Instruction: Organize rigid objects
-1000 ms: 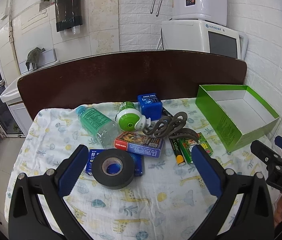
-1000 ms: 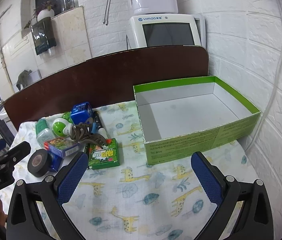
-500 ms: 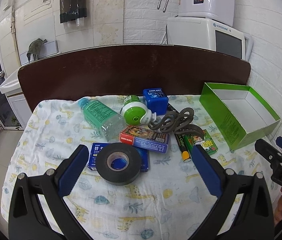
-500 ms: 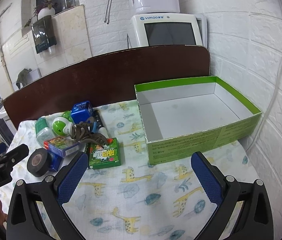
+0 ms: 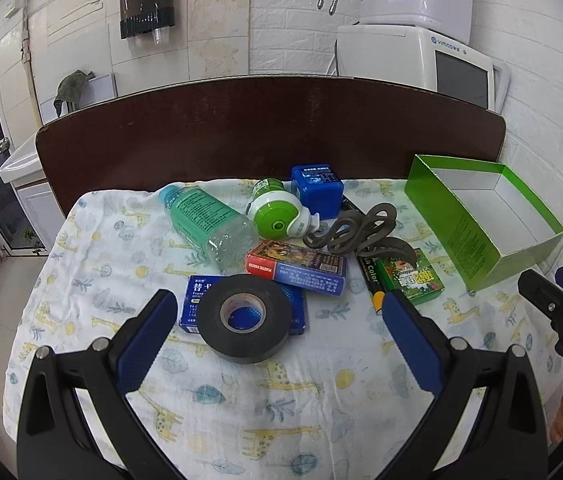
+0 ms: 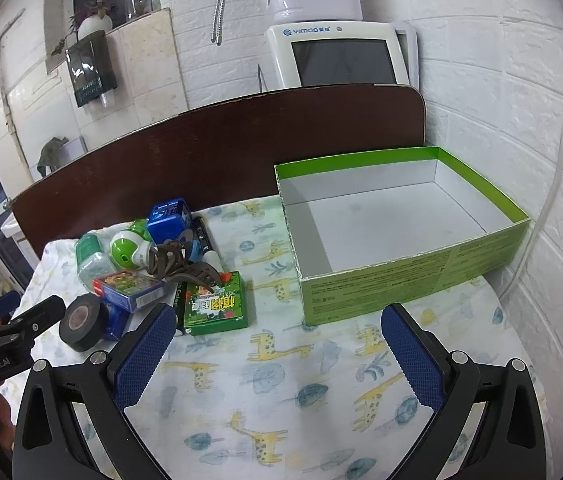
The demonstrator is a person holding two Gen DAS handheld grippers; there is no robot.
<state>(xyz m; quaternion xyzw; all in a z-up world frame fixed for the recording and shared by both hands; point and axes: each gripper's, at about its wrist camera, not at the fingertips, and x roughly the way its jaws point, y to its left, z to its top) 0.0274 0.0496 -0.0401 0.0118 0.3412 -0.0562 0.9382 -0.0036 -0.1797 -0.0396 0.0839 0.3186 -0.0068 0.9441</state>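
Note:
A black tape roll [image 5: 244, 322] lies on a flat blue box [image 5: 201, 300], just ahead of my open left gripper [image 5: 277, 312]. Behind it sit a clear bottle [image 5: 205, 224], a green-and-white round device [image 5: 277, 218], a blue cube box [image 5: 316, 190], a red-and-blue card box [image 5: 296, 270], a brown coiled piece [image 5: 361, 230], a marker [image 5: 371, 284] and a green card box [image 5: 411, 278]. The empty green box [image 6: 393, 224] stands at the right. My right gripper [image 6: 277, 324] is open with nothing between its fingers, in front of that box.
A giraffe-print cloth [image 5: 281, 392] covers the table. A dark brown board [image 5: 265, 132] stands along the back edge. A white appliance [image 6: 341, 56] and a brick wall [image 6: 521, 120] lie behind and to the right. The table drops off at the left.
My left gripper has moved forward and lower toward the tape roll, which now looks larger between the fingers. The right gripper has barely shifted.

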